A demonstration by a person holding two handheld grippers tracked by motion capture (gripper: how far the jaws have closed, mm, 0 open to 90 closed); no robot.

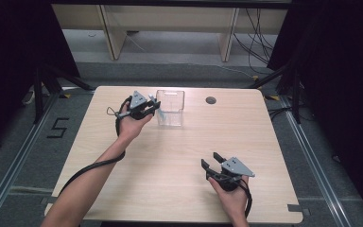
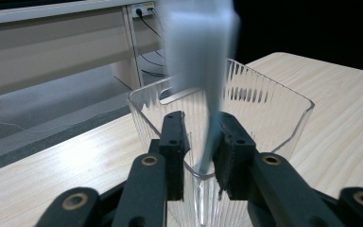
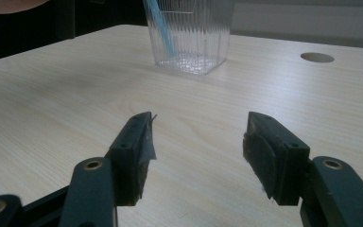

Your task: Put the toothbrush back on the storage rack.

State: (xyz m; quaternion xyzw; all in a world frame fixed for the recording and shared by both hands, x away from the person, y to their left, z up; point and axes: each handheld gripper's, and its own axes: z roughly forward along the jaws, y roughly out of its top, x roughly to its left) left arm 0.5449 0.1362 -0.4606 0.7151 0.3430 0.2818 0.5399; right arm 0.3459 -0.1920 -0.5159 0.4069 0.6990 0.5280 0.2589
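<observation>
Numeral 5 [image 1: 59,127] on floor, clear ribbed cup [image 1: 170,108], blue stick [image 3: 163,34] inside

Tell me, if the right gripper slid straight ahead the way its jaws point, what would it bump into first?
Probably the clear ribbed container: bare table lies between it and the right gripper, though the aim may run slightly to the container's right.

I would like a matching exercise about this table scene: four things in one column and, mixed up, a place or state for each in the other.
Things:
1. left gripper
2. right gripper
3. clear ribbed container
4. round hole

Places or states:
a. open, with nothing between its jaws
b. cut in the tabletop, right of the container
c. at the container's rim, a light blue strip between its jaws
d. stands upright on the table's far side

Pairs: 1-c, 2-a, 3-d, 4-b
</observation>
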